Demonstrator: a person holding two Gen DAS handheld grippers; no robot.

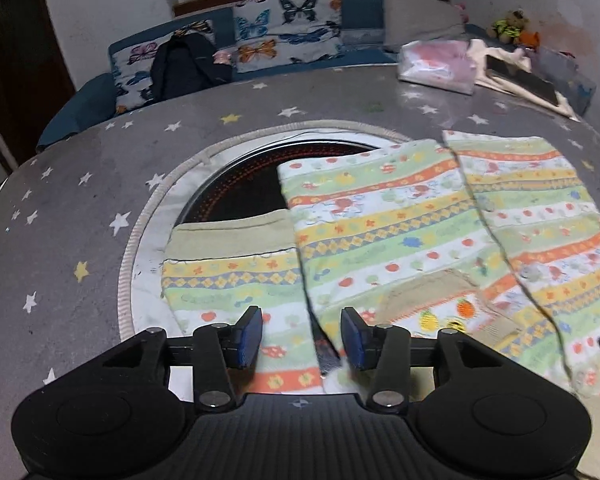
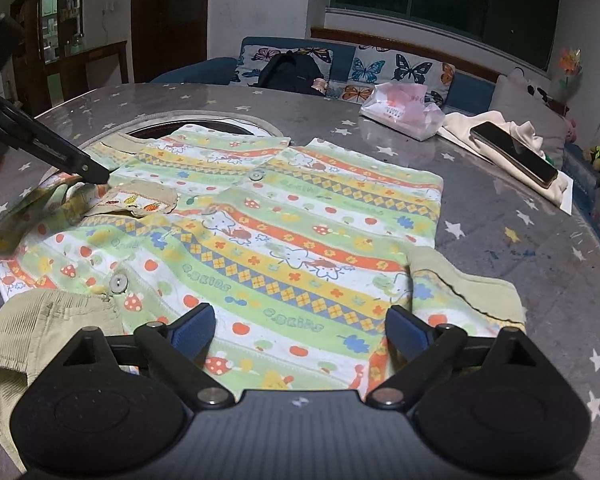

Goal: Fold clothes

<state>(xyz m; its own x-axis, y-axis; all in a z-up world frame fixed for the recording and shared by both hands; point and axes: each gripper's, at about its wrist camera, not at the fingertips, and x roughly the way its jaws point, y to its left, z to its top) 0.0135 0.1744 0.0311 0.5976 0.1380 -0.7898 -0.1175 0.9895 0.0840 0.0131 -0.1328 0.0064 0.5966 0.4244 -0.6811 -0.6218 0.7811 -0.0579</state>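
A child's striped shirt (image 2: pixel 284 240) with fruit and flower print, beige collar and beige sleeve cuffs lies spread on the grey star-patterned table (image 2: pixel 500 240). It also shows in the left wrist view (image 1: pixel 400 232). My left gripper (image 1: pixel 302 338) is open, low over the shirt's edge near a sleeve (image 1: pixel 228 276). In the right wrist view the left gripper (image 2: pixel 96 176) reaches in from the left, touching the shirt by the pocket. My right gripper (image 2: pixel 300 330) is open wide, just above the shirt's near part between collar (image 2: pixel 40 328) and right sleeve cuff (image 2: pixel 472 284).
A round recess with a dark cooktop (image 1: pixel 260 184) lies partly under the shirt. A pink plastic bag (image 2: pixel 400 110), a cream cloth with a phone (image 2: pixel 514 154) on it sit at the table's far right. A butterfly-print sofa (image 2: pixel 380 68) stands behind.
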